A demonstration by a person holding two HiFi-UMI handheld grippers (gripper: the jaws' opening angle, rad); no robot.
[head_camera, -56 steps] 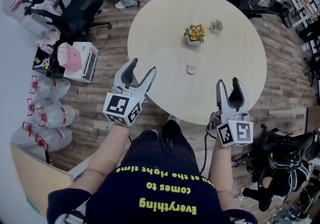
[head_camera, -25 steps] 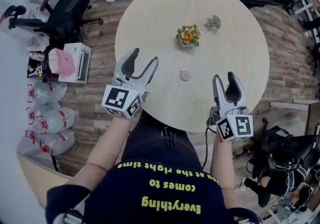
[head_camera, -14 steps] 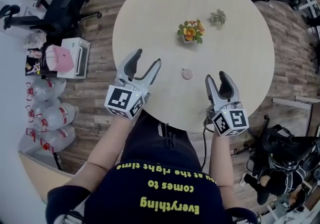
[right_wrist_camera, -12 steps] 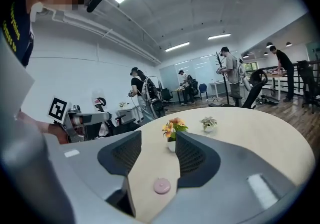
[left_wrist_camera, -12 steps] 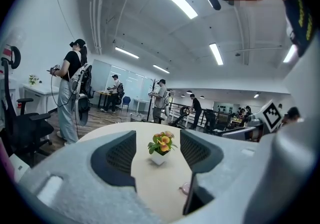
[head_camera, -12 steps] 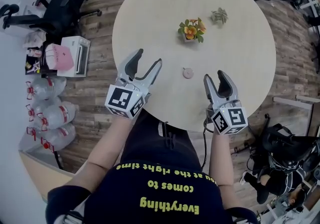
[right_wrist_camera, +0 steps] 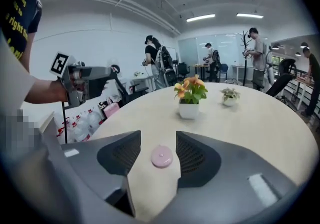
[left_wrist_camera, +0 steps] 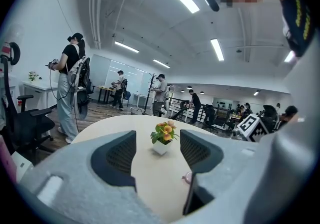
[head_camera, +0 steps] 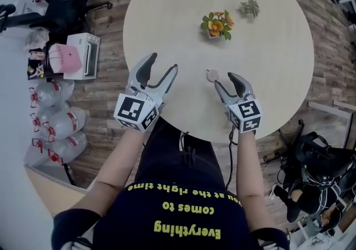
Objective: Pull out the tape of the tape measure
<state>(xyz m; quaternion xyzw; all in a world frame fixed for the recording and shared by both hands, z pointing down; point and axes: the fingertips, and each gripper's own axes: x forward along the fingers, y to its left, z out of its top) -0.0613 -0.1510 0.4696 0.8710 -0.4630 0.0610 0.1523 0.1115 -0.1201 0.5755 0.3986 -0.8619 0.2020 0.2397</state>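
Note:
A small round pink tape measure (head_camera: 212, 75) lies flat on the round pale table (head_camera: 278, 76). My right gripper (head_camera: 227, 83) is open just short of it. In the right gripper view the tape measure (right_wrist_camera: 162, 156) sits between the two fingertips, apart from both pads. My left gripper (head_camera: 161, 65) is open over the table's near-left edge with nothing in it. In the left gripper view the tape measure (left_wrist_camera: 187, 177) shows half hidden behind the right-hand jaw. No tape is drawn out.
A white pot of orange flowers (head_camera: 216, 25) and a small succulent (head_camera: 250, 8) stand farther back on the table. Beyond the table's left edge on the floor are an office chair (head_camera: 61, 9), a white box (head_camera: 80, 57) and packs of water bottles (head_camera: 53, 126). Several people stand in the room.
My right gripper has moved forward and to the left until its open jaws flank the tape measure. The left gripper has stayed about where it was.

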